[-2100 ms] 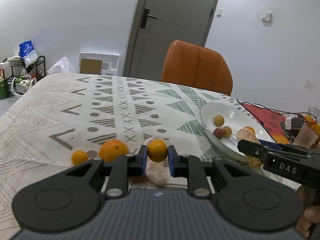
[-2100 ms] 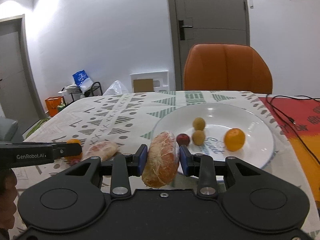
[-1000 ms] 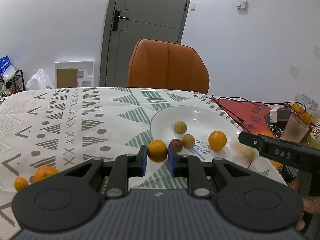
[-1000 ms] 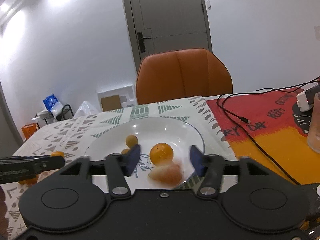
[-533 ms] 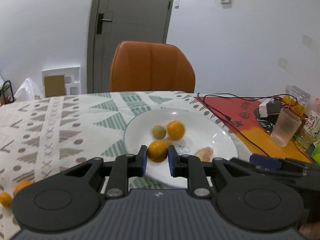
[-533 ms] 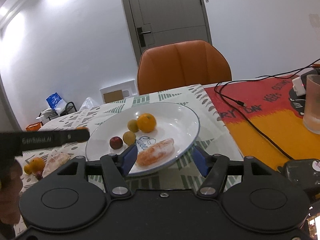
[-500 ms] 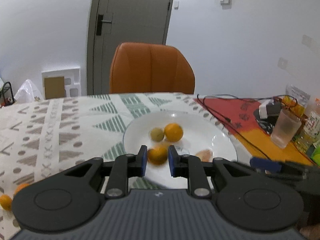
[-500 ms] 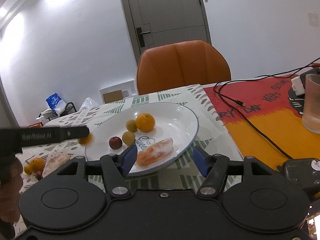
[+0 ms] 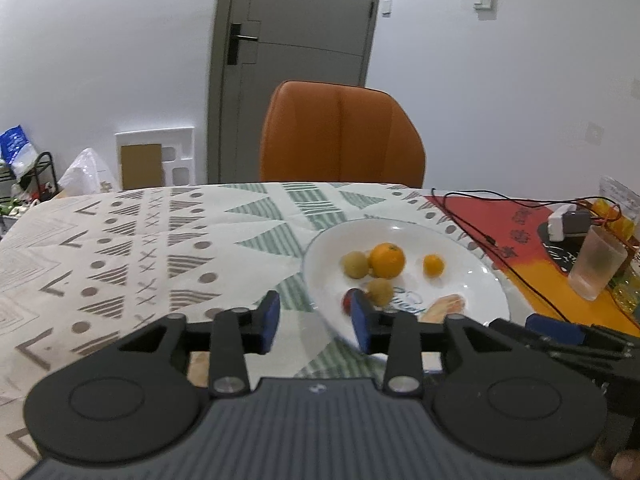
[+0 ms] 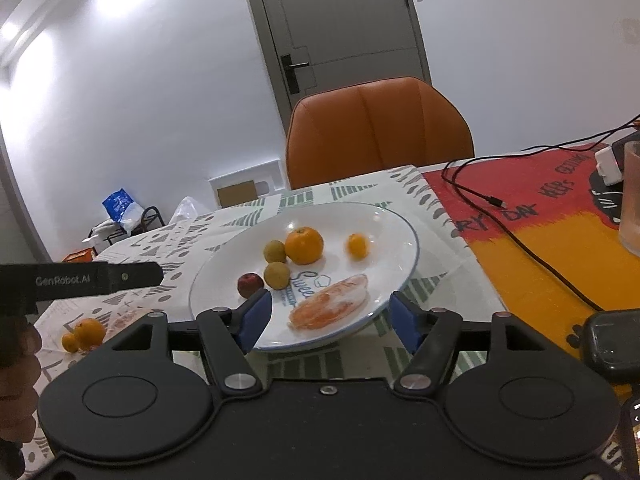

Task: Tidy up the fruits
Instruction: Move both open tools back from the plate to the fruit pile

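A white plate (image 9: 472, 276) (image 10: 400, 236) on the patterned tablecloth holds a large orange (image 9: 386, 260) (image 10: 304, 245), a small orange (image 9: 433, 265) (image 10: 357, 246), two yellow-green fruits (image 9: 355, 265) (image 10: 277, 275), a red fruit (image 10: 250, 285) and a peeled orange piece (image 10: 330, 308). My left gripper (image 9: 316, 320) is open and holds nothing, just short of the plate's left rim. My right gripper (image 10: 330, 318) stands open in front of the peeled piece. Two more oranges (image 10: 84, 334) lie on the cloth at the left.
An orange chair (image 9: 340, 136) stands behind the table. A black cable (image 10: 520, 220) crosses the red and orange mat (image 10: 560, 248). A frosted cup (image 9: 596, 262) and a dark device (image 10: 612, 344) sit at the right. A person's hand (image 10: 16, 380) holds the left gripper.
My left gripper has opened and let go of the small orange, which now lies on the plate right of the large orange. The right gripper stays open near the peeled piece.
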Available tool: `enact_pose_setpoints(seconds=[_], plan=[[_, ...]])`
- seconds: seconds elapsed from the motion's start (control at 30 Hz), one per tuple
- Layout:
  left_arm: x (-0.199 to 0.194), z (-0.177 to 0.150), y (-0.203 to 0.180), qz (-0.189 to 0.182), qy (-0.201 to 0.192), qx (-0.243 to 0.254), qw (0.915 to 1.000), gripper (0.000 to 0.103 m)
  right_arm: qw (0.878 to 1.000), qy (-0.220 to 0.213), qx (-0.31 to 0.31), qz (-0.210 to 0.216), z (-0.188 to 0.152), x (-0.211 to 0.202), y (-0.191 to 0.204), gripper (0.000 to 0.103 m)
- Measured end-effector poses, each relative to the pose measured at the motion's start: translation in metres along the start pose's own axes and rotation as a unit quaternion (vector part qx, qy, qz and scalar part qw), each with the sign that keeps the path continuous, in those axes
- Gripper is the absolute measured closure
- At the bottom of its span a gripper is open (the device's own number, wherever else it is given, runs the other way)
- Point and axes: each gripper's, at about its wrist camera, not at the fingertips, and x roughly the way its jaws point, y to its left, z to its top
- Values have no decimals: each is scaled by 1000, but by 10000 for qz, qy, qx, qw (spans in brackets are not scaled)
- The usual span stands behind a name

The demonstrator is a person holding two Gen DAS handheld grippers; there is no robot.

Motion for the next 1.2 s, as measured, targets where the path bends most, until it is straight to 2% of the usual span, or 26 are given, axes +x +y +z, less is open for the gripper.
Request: enact_pose_setpoints(seconds=[0.07,0.23,0.73,0.83,0.9,0.97,1.2], plan=[[-4,-1,6,57,-6,-45,10000,54,10000,-12,-28,16,1,0,3,38],[-16,-4,20,247,-143,-152,9995,27,9999,-31,-88,66,2,-1,11,33],[-41,-13,69,758,-205,-480,9958,19,9988,96,-351,332,0,4,49,29],[-46,-14,77,826,-216,-512,9950,18,9983,126,-387,417,-1,6,57,20],[-49,-16,84,865,-221,-550,9945,17,9981,100,-426,423,-1,6,63,6],[-52,-17,90,907,-211,-590,9939,15,9980,63,-482,410,-2,7,70,0],[-61,-24,110,1181,-226,-686,9904,8,9975,204,-461,489,-5,16,85,0]])
